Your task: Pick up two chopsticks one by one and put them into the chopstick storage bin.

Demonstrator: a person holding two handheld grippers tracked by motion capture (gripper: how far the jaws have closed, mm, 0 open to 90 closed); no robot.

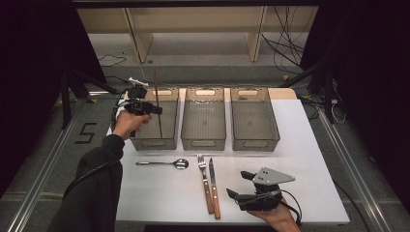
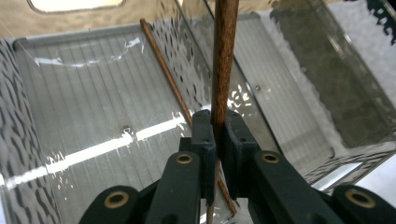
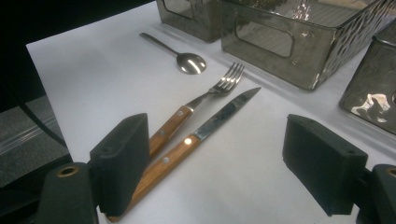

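My left gripper (image 1: 153, 109) hangs over the left clear bin (image 1: 153, 143), shut on a thin brown chopstick (image 1: 157, 87) that stands upright with its lower end down inside the bin. In the left gripper view the pads of my left gripper (image 2: 218, 135) pinch that chopstick (image 2: 223, 70), and a second chopstick (image 2: 163, 70) lies on the ribbed bin floor (image 2: 84, 116). My right gripper (image 1: 238, 184) rests near the table's front right, open with nothing between its jaws. Just beyond my right gripper (image 3: 222, 158) lie a wooden-handled fork (image 3: 205, 98) and knife (image 3: 219, 116).
Three clear bins stand in a row at the back; the middle bin (image 1: 203, 143) and right bin (image 1: 255, 144) hold nothing that I can see. A metal spoon (image 1: 164, 163) lies in front of the left bin. Fork (image 1: 203, 169) and knife (image 1: 212, 188) lie side by side mid-table.
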